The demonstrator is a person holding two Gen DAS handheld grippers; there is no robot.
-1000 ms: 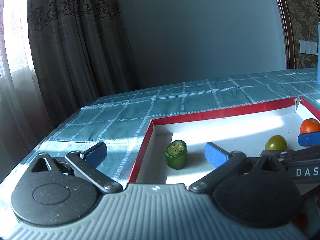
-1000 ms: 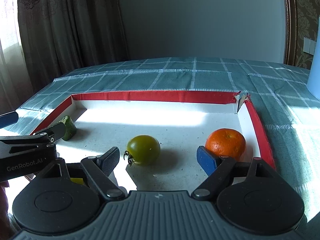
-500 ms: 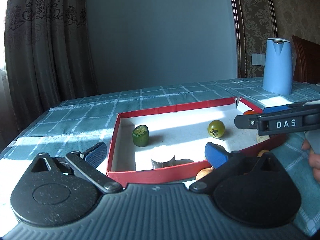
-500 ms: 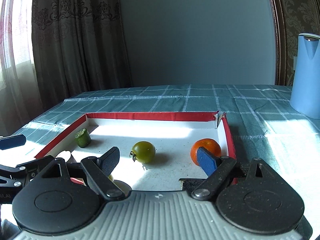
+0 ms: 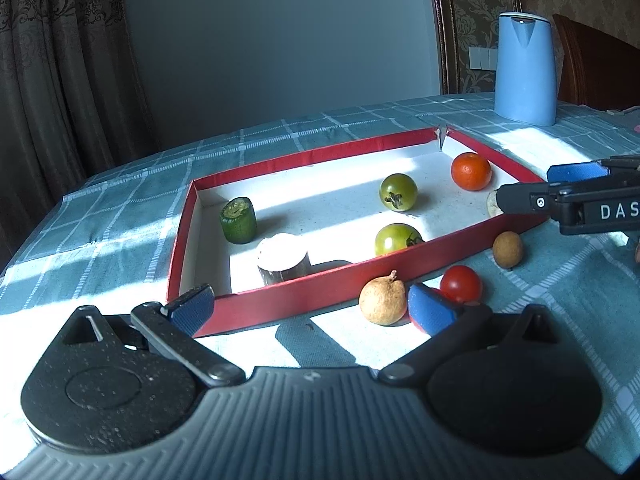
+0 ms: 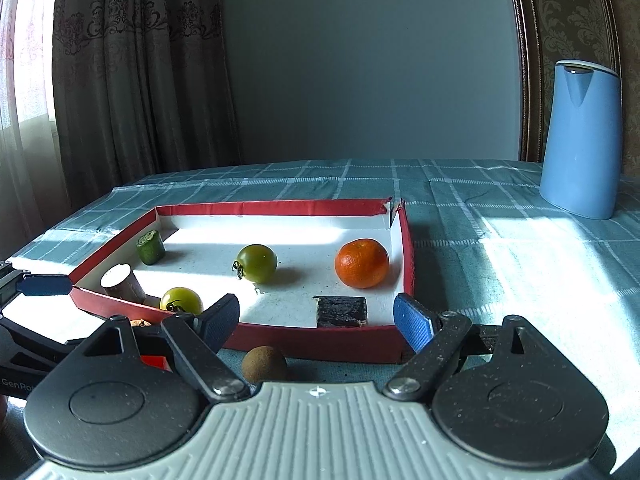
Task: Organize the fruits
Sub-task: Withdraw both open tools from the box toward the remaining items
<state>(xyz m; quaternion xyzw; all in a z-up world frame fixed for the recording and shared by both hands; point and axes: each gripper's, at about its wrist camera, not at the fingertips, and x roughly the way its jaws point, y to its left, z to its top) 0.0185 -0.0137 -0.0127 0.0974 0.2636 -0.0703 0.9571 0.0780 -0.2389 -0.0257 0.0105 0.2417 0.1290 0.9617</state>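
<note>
Both my left gripper (image 5: pixel 310 306) and right gripper (image 6: pixel 320 320) gape empty; a careless nudge could roll the red tomato (image 5: pixel 461 283) off the table (image 5: pixel 120 208).

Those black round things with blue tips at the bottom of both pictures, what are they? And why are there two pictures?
They are claws, two-finger grabbers a person holds, one in each hand. Each has a camera looking along its fingers, so each picture comes from one claw. The left claw and the right claw are both open and hold nothing. On the checked tablecloth lies a red box with an orange, two green tomatoes and some cut pieces inside. Outside it wait a red tomato and two small brown fruits. A blue jug stands farther back.
</note>
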